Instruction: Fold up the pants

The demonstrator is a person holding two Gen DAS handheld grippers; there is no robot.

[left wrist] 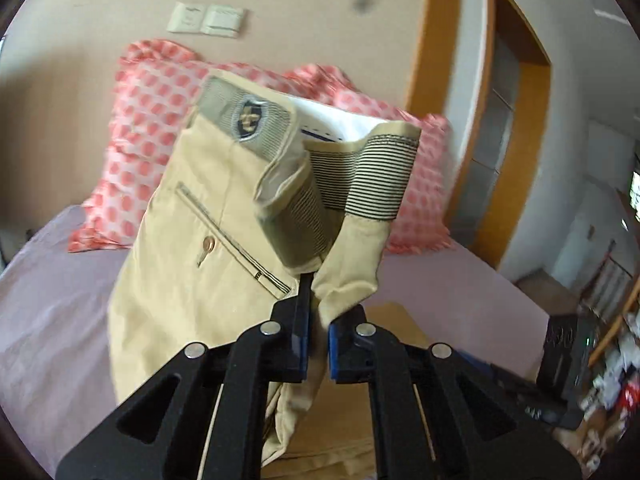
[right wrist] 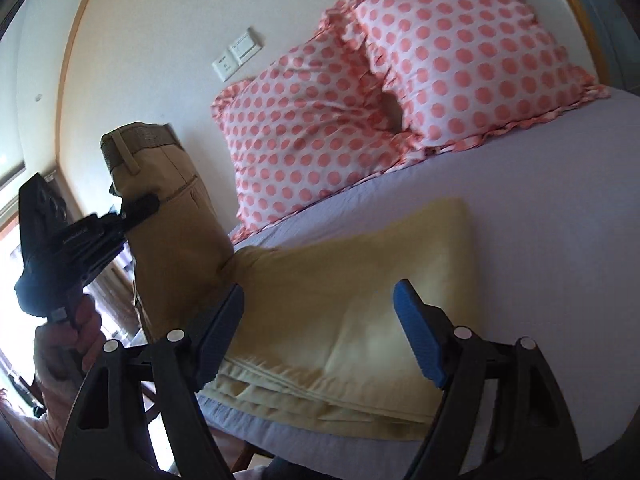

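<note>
The left gripper (left wrist: 316, 344) is clamped on the waist end of the tan pants (left wrist: 192, 264), lifting it above the bed (left wrist: 60, 320) (striped waistband lining flopped open). The legs lie folded flat on the lilac sheet (right wrist: 560, 280). The right gripper (right wrist: 320, 332) hovers over them, fingers wide apart, holding nothing. Two dotted pillows (right wrist: 440, 80) lean against the wall

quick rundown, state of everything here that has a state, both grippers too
left gripper: shut on the khaki pants, pinching fabric below the waistband
right gripper: open, holding nothing, above the folded legs
khaki pants: waist end lifted upright, legs folded flat on the bed
back pocket: buttoned shut
polka-dot pillows: propped against the wall
bed: sheet smooth
</note>
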